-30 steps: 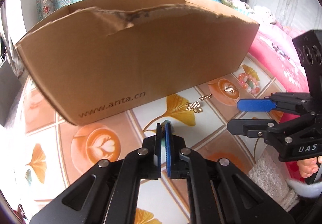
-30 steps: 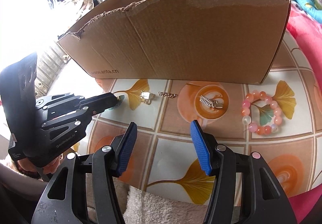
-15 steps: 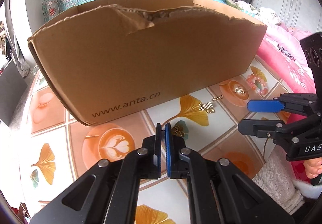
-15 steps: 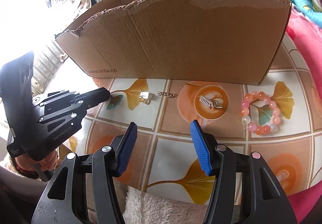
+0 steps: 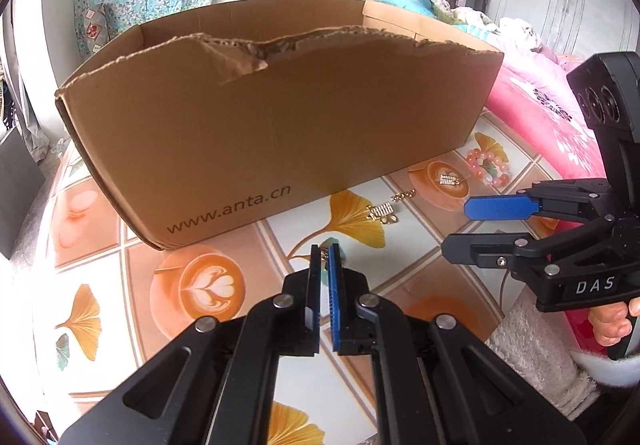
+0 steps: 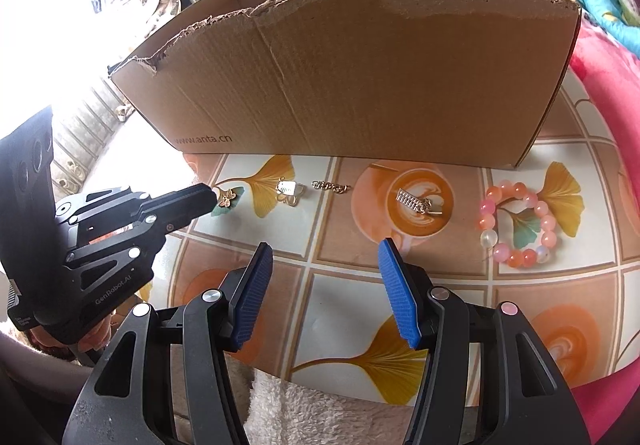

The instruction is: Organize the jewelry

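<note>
the left gripper (image 5: 325, 257) has its blue pads pinched nearly shut on a small gold butterfly-shaped earring (image 6: 227, 198), held at the fingertips just above the leaf-and-coffee patterned tabletop (image 6: 340, 285). the right gripper (image 6: 324, 285) hangs about half open and empty, near the table edge. just beyond, a gold charm (image 6: 289, 192), a short gold chain (image 6: 330, 186), a gold comb-shaped clip (image 6: 414, 201) and a pink beaded bracelet (image 6: 516, 223) lie in a row before the open brown cardboard box (image 6: 360, 85). judging by this, step 1, the pickup, is in hand; next the earring needs lifting over the torn front wall and releasing inside.
</note>
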Motion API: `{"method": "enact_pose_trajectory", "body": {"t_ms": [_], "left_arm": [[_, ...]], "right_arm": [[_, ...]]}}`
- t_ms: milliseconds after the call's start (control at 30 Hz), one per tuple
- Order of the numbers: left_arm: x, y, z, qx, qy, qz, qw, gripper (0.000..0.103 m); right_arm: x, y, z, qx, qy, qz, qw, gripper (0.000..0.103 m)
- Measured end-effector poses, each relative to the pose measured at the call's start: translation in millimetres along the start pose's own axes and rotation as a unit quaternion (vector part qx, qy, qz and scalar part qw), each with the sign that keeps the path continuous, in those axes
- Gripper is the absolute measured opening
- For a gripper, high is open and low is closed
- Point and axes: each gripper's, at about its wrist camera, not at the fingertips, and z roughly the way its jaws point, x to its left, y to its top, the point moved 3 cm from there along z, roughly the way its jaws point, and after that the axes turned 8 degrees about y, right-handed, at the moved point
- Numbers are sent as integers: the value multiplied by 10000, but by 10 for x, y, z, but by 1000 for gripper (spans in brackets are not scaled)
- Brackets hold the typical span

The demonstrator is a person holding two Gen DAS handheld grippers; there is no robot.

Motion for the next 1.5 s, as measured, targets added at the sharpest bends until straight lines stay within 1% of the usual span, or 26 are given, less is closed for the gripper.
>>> {"method": "enact_pose_trajectory", "body": {"t_ms": [100,200,367,533,567,633,700,733,833,867,1000,1100,1233,1500], "left_arm": [[37,9,76,181,-16,-106,9998,3],[10,19,81,160,-24,-94,9998,3],[-79,7,82,138,-219,-64,9996,3],[-79,1,59,125,-357,-99,9992,5],[-59,4,44,99,-362,-110,9992,7],[-19,18,13,26,-313,-117,9994,21],[-12,37,17,25,-299,-50,9995,29],[-25,48,24,26,-291,16,9996,31],[-69,63,87,116,-269,191,9994,31],[-80,62,112,148,-210,228,9994,31],[-104,74,126,139,-103,380,9991,31],[-119,62,128,116,10,482,9988,28],[-104,64,133,129,32,425,9990,22],[-178,67,143,121,281,569,9979,20]], "right_arm": [[-1,2,0,-4,-2,1,10000,53],[-2,-7,11,-20,-8,4,10000,53],[14,-13,29,-7,-5,-13,10000,53],[8,-9,4,-17,25,-11,10000,53],[6,-11,3,-21,31,-15,10000,53],[-2,-18,0,-29,45,-18,10000,53],[-13,-28,-8,-37,56,-20,10000,53],[-18,-32,-11,-40,62,-22,10000,53],[-31,-41,-28,-49,82,-18,10000,53],[-36,-43,-32,-50,87,-14,9999,53],[-51,-53,-54,-64,105,-11,9999,53],[-63,-58,-69,-62,108,-25,9999,53],[-67,-62,-72,-61,104,-21,9999,53],[-52,-54,-60,-67,87,-30,9999,53]]}}
